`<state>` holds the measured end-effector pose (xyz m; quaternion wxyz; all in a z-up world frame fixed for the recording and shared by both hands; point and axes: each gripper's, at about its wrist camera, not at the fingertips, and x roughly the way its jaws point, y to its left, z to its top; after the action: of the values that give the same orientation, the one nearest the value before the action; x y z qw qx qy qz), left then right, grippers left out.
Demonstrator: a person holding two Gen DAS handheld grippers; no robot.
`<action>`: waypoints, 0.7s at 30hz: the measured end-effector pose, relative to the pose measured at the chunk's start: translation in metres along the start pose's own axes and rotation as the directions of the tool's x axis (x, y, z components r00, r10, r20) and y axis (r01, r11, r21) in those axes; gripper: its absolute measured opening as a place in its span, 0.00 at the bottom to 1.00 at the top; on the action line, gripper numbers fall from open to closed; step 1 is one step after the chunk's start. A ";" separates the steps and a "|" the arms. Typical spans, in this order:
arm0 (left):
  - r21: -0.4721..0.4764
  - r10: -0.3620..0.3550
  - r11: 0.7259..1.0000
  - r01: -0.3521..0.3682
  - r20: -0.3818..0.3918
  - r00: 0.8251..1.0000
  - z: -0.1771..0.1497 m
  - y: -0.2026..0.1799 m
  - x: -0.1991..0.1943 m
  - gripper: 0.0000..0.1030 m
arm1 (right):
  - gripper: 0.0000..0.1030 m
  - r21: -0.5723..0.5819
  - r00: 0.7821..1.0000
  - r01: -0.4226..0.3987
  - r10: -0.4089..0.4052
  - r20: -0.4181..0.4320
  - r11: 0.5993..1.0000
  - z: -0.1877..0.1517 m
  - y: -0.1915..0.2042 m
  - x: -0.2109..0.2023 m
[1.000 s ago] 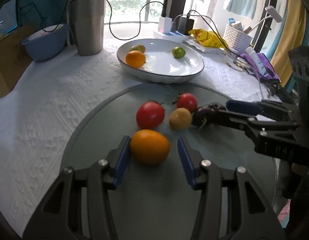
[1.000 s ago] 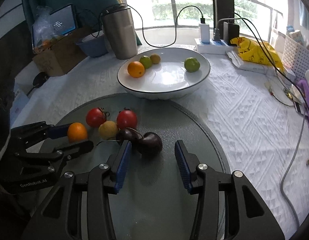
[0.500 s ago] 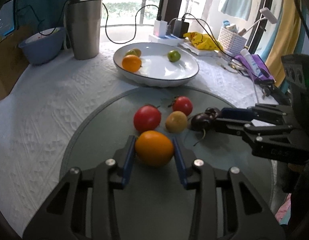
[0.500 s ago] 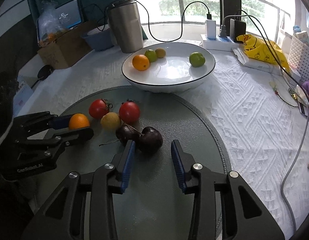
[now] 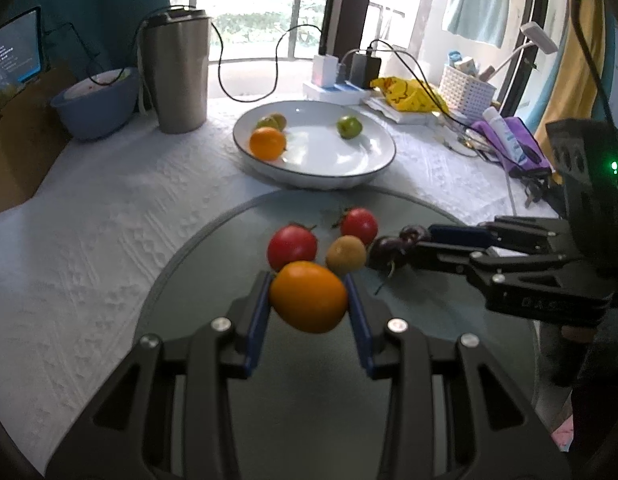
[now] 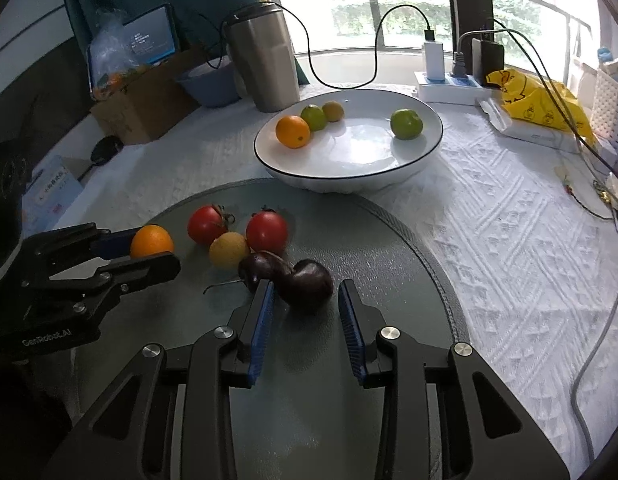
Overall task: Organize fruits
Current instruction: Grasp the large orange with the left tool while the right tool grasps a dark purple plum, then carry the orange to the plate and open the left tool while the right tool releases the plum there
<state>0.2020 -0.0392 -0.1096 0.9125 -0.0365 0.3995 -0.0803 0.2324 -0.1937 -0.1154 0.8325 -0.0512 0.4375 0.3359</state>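
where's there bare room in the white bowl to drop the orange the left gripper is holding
The white bowl is bare across its middle and near side, between the orange at its left and the lone green fruit at right. The far-left rim is crowded: that orange, a green fruit and a yellowish one cluster there. The left gripper grips the held orange.

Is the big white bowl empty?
No. The white bowl holds four fruits: an orange, two green ones and a small yellowish one.
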 end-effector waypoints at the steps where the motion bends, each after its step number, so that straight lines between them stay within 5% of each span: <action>1: -0.002 0.005 1.000 -0.005 0.002 1.000 0.001 0.000 -0.001 0.37 | 0.35 0.000 1.000 -0.011 0.011 0.003 1.000 0.001 0.000 0.000; 21: 0.001 0.047 0.999 -0.047 0.027 0.999 0.023 -0.009 -0.010 0.37 | 0.30 -0.007 0.997 -0.027 0.028 0.076 1.000 0.016 -0.010 -0.030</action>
<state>0.2111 -0.0462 -0.0862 0.9195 -0.0277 0.3877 -0.0586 0.2376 -0.2109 -0.0844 0.8437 -0.0349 0.4052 0.3503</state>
